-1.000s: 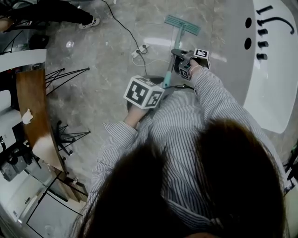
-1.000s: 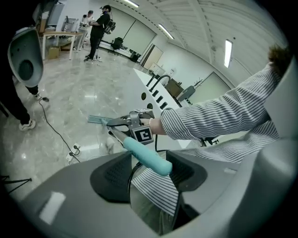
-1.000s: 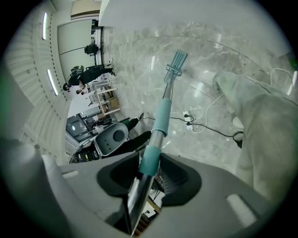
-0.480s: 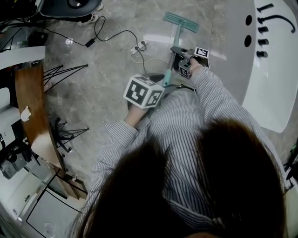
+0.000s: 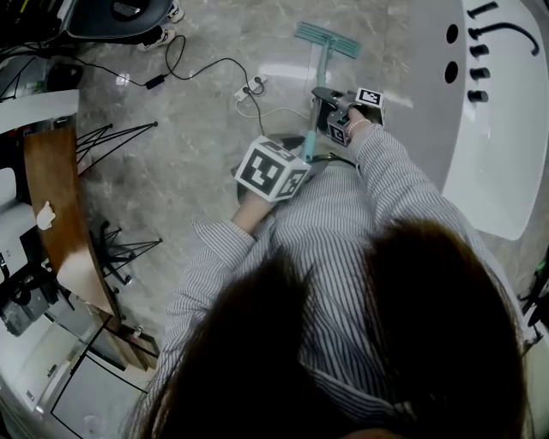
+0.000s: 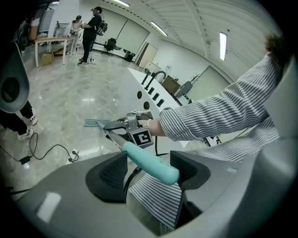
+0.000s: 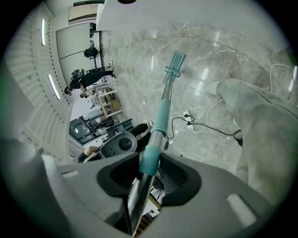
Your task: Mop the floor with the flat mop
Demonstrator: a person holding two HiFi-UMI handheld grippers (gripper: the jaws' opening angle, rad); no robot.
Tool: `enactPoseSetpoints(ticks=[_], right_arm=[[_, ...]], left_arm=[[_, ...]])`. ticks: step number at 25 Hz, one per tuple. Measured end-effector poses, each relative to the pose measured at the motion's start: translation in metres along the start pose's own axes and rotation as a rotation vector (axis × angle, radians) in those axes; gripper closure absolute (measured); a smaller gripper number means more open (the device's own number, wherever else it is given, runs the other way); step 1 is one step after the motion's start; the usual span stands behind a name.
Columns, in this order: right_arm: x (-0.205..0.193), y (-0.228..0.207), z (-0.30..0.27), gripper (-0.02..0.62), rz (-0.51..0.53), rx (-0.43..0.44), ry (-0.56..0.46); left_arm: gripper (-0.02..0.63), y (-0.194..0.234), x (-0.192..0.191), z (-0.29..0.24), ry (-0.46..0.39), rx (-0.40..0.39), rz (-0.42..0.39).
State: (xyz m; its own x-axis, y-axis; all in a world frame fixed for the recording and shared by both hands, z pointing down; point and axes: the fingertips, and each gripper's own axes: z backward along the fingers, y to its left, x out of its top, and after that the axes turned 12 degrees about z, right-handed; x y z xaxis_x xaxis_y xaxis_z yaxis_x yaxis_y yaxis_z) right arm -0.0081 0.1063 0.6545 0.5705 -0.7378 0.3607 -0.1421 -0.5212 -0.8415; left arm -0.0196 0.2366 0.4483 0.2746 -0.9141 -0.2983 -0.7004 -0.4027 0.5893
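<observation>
The flat mop's teal head [image 5: 327, 40] lies on the grey marble floor ahead of me, and its pole [image 5: 322, 73] slopes back toward my body. My right gripper [image 5: 330, 105] is shut on the pole partway up; in the right gripper view the pole [image 7: 160, 116] runs between the pads. My left gripper [image 6: 148, 169] is at the teal handle end [image 6: 151, 162]. Its jaws are opening, and the left pad [image 6: 109, 174] stands off the handle, which still lies between them. From above, only the left gripper's marker cube [image 5: 273, 169] shows.
A black cable and white power strip [image 5: 249, 90] lie on the floor left of the mop. A white sink counter [image 5: 497, 129] curves along the right. A wooden table [image 5: 60, 214], wire-leg stands [image 5: 120, 137] and a chair base [image 5: 120, 17] are at the left.
The left gripper's cube has rolled and shifted slightly right. The mop and right gripper keep their place. A person's leg at top left has gone, and a chair base shows there.
</observation>
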Motion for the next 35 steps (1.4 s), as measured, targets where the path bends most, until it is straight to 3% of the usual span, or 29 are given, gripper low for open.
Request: enactPoseSetpoints(ticks=[16,35], right_arm=[[0.002,-0.006,0.006,0.459,-0.006,0.006,-0.007],[0.01,-0.002,0.004,0.459,-0.006,0.005,-0.025]], left_arm=[[0.299,-0.005,-0.006,-0.01,0.044,-0.009,-0.03],[0.284,-0.003,0.005,-0.012,0.031,-0.05,-0.015]])
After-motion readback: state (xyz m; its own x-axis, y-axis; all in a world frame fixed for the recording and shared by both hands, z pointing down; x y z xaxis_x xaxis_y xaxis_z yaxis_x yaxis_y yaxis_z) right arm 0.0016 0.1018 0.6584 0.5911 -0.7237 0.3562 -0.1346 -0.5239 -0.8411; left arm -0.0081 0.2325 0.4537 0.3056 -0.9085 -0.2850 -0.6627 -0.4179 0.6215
